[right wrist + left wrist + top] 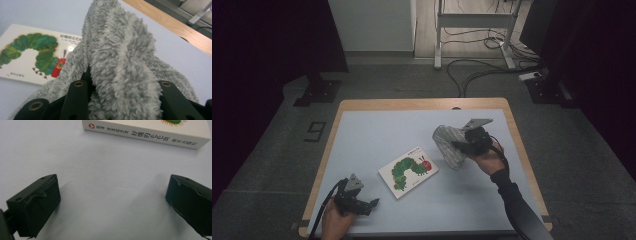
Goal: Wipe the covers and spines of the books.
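Observation:
A white picture book with a green caterpillar on its cover lies flat near the middle of the pale blue table. My right gripper is shut on a fluffy grey cloth, which it holds just right of the book; in the right gripper view the cloth bulges up between the black jaws, and the book lies beyond on the left. My left gripper rests on the table at the front left with its jaws open. In the left gripper view the book's spine lies ahead of the gripper.
The table has a wooden rim. Beyond it on the grey floor lie cables, a white desk frame and dark stand feet at both sides.

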`<state>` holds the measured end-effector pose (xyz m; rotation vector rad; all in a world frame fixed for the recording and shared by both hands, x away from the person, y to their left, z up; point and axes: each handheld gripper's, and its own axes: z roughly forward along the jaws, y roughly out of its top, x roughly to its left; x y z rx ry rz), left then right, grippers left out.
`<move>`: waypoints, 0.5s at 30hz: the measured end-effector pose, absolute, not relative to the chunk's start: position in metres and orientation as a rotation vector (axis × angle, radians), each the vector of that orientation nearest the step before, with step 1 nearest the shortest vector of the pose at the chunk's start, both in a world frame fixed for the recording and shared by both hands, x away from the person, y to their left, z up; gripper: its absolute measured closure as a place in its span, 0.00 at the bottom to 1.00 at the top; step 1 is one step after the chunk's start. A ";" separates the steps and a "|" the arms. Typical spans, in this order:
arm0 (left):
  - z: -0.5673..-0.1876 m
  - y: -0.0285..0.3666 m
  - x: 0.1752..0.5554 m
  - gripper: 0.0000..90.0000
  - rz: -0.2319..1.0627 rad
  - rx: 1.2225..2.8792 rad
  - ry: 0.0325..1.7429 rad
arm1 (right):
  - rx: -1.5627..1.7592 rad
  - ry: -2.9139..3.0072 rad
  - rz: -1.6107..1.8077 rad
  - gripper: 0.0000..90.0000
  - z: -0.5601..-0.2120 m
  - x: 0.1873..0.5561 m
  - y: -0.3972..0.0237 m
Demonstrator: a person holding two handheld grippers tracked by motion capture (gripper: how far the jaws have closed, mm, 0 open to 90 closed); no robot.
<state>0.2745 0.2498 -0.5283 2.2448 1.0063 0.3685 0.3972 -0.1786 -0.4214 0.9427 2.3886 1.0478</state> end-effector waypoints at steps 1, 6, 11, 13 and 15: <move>-0.528 0.250 0.274 0.00 0.368 2.245 1.006 | 0.949 2.384 1.043 0.68 -0.421 0.397 -0.183; -0.528 0.250 0.275 0.00 0.366 2.245 1.007 | 0.992 2.345 1.035 0.68 -0.420 0.392 -0.205; -0.528 0.250 0.274 0.00 0.368 2.244 1.007 | 1.032 2.317 1.034 0.68 -0.419 0.388 -0.222; -0.528 0.250 0.274 0.00 0.367 2.244 1.007 | 1.041 2.306 1.035 0.68 -0.419 0.387 -0.226; -0.528 0.250 0.274 0.00 0.367 2.244 1.007 | 1.045 2.302 1.028 0.68 -0.419 0.386 -0.230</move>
